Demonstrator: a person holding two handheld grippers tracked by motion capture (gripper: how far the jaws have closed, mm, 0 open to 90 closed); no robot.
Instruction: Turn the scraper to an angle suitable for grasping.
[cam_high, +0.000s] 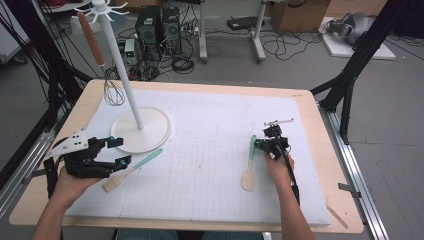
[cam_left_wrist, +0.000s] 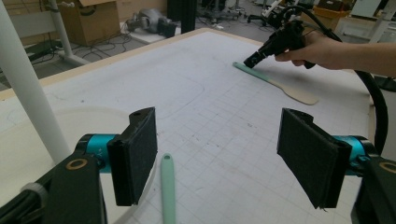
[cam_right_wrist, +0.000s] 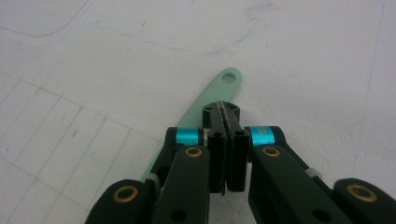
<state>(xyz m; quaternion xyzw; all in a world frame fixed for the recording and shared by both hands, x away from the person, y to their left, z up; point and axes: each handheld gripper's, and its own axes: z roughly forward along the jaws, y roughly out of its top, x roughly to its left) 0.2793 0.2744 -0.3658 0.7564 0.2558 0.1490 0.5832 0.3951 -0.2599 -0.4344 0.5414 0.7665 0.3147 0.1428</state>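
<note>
While closed, right claw (cam_right_wrist: 226, 122) tops spatula (cam_right_wrist: 205, 105).

A white utensil stand (cam_high: 140, 127) rises from its round base at the mat's left side. From its top hooks hang a wooden-handled tool (cam_high: 91, 38) and, lower beside the pole, a wire whisk (cam_high: 114, 92). Computer towers (cam_high: 159, 26) sit on the floor well behind the stand.
</note>
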